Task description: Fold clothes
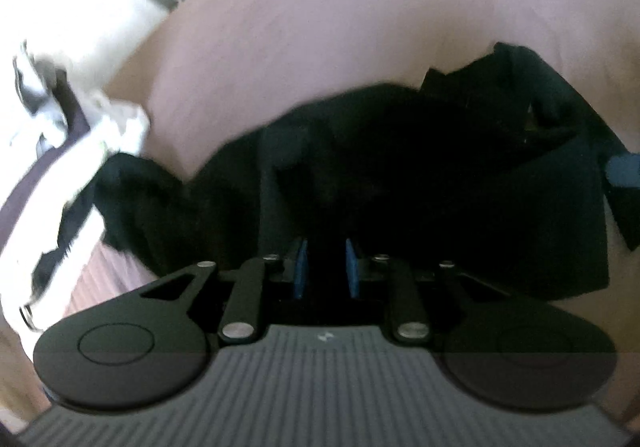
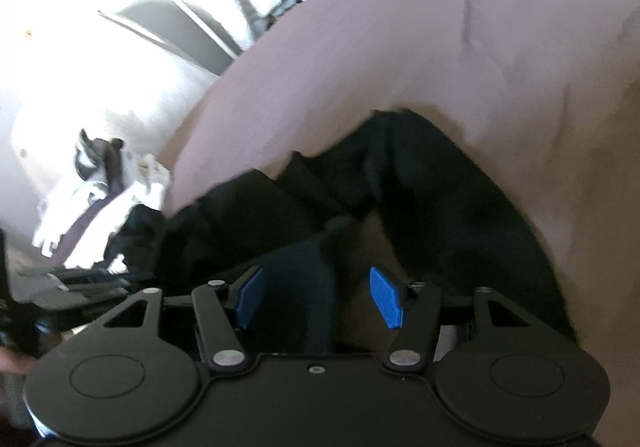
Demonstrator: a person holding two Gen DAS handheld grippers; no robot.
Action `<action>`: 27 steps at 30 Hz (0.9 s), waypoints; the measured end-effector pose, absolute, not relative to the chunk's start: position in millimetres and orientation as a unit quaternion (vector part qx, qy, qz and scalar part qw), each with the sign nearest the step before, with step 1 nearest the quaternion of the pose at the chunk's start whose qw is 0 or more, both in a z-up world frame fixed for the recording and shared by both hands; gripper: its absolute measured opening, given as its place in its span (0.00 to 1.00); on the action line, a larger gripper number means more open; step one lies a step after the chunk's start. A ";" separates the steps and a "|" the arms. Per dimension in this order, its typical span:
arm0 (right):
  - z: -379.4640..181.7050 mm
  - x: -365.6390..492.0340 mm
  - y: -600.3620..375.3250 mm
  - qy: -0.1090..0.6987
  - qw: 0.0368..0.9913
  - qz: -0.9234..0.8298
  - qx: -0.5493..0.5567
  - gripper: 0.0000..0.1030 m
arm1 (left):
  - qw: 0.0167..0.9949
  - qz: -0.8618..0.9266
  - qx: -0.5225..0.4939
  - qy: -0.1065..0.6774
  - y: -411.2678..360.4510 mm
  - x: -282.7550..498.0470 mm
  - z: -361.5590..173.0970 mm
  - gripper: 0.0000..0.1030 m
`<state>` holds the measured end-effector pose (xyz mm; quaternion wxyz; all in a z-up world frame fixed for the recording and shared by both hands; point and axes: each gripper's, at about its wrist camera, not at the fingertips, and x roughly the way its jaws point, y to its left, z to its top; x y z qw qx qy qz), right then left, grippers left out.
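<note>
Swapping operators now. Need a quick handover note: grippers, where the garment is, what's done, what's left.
Left gripper: fingers close together with a narrow gap, over dark cloth; too dark to tell if cloth is pinched between them.
Right gripper: fingers wide apart, gripping nothing, low over the near edge of the cloth.
Black garment: lies rumpled on the pink bedsheet, one end trailing off the sheet's left edge. Images are blurred.
Done: no tidy fold visible yet.
Left: probably spread it flat, then fold. Check the left grip first.
</note>
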<state>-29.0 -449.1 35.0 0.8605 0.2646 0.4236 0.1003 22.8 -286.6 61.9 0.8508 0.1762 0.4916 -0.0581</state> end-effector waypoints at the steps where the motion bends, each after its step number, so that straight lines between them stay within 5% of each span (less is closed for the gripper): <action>1: 33.1 -28.6 -450.9 0.425 0.859 0.096 0.269 0.62 | 0.853 -0.064 0.174 0.489 -282.0 24.4 63.4 0.13; 11: 35.7 1.8 -439.2 0.415 0.858 0.079 0.290 0.63 | 0.863 -0.073 0.195 0.461 -178.1 73.5 86.4 0.13; 18: 13.0 14.0 -409.0 0.444 0.863 0.071 0.229 0.67 | 0.849 -0.132 0.102 0.502 -140.2 105.9 43.7 0.38; 19: 5.1 12.8 -405.7 0.459 0.855 0.073 0.229 0.52 | 0.854 -0.133 0.093 0.495 -137.6 108.9 40.9 0.46; 20: -2.7 11.7 -402.4 0.473 0.847 0.075 0.230 0.07 | 0.856 -0.125 0.092 0.493 -135.5 111.9 37.1 0.47; 27: 53.6 -32.8 -312.2 0.513 0.825 0.227 0.068 0.09 | 0.844 -0.151 0.001 0.515 -100.2 113.4 51.6 0.49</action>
